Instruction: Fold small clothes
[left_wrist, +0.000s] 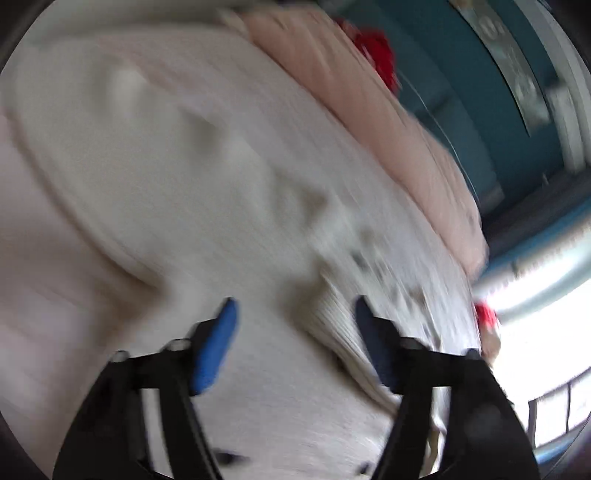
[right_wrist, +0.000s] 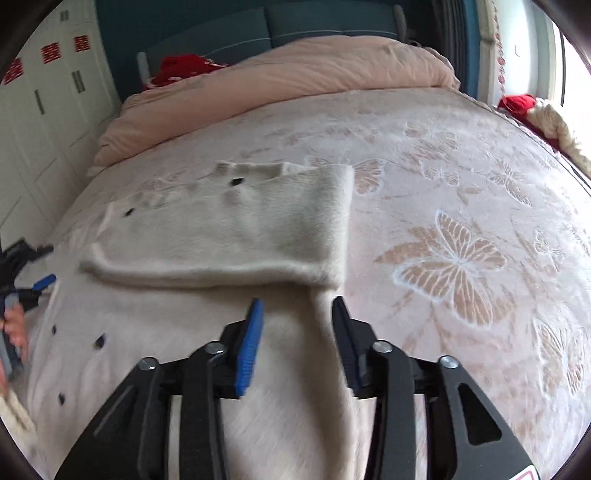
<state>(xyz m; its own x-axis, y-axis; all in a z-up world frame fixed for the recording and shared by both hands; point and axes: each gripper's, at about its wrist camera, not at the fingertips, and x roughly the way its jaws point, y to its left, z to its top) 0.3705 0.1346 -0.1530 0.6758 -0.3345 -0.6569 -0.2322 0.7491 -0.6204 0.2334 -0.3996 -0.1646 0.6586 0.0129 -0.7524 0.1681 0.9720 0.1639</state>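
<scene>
Both grippers hang over the garment with their jaws apart and nothing pinched. Nearest the right wrist camera, the right gripper (right_wrist: 297, 314) points down at the cream knit garment (right_wrist: 229, 236), its blue pads (right_wrist: 251, 343) straddling a vertical edge of the fabric without pressing it. In the left wrist view, badly blurred, the left gripper (left_wrist: 293, 314) stands wider, over the same pale knit with a ribbed edge (left_wrist: 343, 332) near its far finger; no cloth is caught between its pads.

Just beyond the right gripper, the garment lies spread on the bedspread (right_wrist: 461, 240), which carries a butterfly pattern. 1 fold looks already made: an upper layer lies doubled over the lower one, its thick folded edge running across the view, with small dark buttons (right_wrist: 236, 181) showing on both layers. At the left rim the other gripper and a person's hand (right_wrist: 16, 328) sit beside the garment's side.

Further folds appear to remain; the piece is still broad and loose. Beyond it lie a pink duvet (right_wrist: 295, 77), a red cloth (right_wrist: 181, 66) and the dark headboard (right_wrist: 258, 26).
</scene>
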